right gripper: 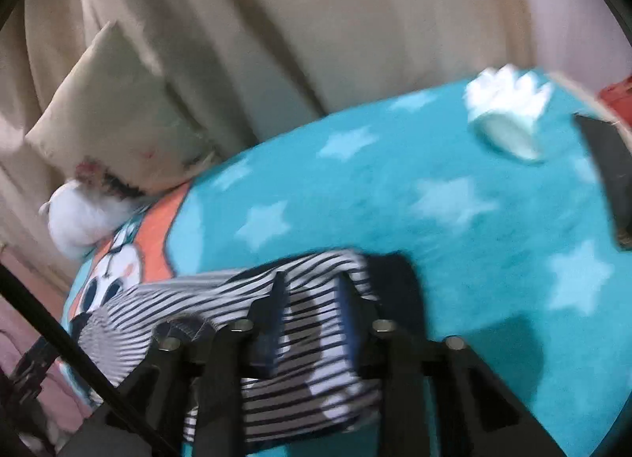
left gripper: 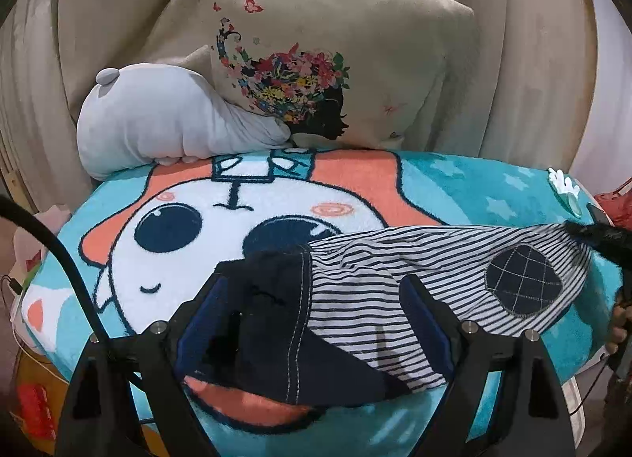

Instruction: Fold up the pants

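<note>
The pants (left gripper: pixel 395 283) are small, navy-and-white striped with a navy waistband and a round checked knee patch (left gripper: pixel 521 283). They lie stretched across the cartoon blanket (left gripper: pixel 276 204). My left gripper (left gripper: pixel 316 299) is wide open, its fingers either side of the navy waist end, which lies loose between them. My right gripper (right gripper: pixel 312 291) is shut on the striped leg end of the pants (right gripper: pixel 300 322) and holds it just above the blanket (right gripper: pixel 395 188). It also shows at the far right in the left wrist view (left gripper: pixel 592 236), pulling the leg taut. The right view is blurred.
A beige flower-print pillow (left gripper: pixel 335 62) and a grey plush toy (left gripper: pixel 166 121) sit at the blanket's far edge against beige curtains. A white hair clip (left gripper: pixel 565 188) (right gripper: pixel 509 117) and a dark phone-like slab (right gripper: pixel 608 184) lie at the right edge. Red items sit beyond both sides.
</note>
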`<state>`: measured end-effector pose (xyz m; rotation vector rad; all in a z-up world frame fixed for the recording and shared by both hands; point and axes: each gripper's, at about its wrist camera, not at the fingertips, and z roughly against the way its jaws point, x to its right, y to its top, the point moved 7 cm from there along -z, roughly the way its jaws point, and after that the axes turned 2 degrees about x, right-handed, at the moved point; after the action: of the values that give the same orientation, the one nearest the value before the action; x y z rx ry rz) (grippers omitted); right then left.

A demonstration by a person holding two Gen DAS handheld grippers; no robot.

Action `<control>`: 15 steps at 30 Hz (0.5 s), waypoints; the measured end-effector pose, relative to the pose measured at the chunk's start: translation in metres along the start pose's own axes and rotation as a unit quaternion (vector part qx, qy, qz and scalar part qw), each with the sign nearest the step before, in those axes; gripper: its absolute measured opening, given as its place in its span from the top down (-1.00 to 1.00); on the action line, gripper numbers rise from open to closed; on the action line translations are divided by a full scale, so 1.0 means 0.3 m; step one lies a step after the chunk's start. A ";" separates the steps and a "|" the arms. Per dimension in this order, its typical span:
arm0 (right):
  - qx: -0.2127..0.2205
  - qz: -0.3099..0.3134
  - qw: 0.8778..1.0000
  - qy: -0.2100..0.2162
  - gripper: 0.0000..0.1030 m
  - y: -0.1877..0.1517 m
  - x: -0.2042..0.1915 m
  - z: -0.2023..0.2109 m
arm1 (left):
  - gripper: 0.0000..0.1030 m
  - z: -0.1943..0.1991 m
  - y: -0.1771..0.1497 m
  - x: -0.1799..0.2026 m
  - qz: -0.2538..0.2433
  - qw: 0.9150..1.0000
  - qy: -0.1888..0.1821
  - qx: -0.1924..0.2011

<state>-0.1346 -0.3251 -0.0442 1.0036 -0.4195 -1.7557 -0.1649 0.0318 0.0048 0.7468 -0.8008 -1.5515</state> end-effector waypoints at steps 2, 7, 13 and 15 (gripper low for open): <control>0.045 -0.019 0.999 -0.010 -0.21 0.029 0.034 0.089 | -0.70 -0.011 0.004 0.002 0.004 1.000 0.000 -0.004; 0.084 -0.030 0.996 0.016 -0.54 0.046 0.089 0.226 | -0.70 -0.047 0.008 0.071 0.002 1.000 -0.026 -0.017; 0.000 -0.043 0.997 0.061 -0.54 -0.065 0.080 0.118 | -0.70 -0.059 0.034 0.167 -0.012 0.998 -0.054 -0.024; -0.006 -0.039 0.997 0.059 -0.54 -0.089 0.067 0.095 | -0.70 -0.059 0.081 0.210 -0.014 0.997 -0.078 -0.021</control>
<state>-0.1757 -0.3371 -0.0543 1.1216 -0.2971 -1.7560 -0.1442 -0.0345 0.0133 0.6142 -0.8729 -1.6615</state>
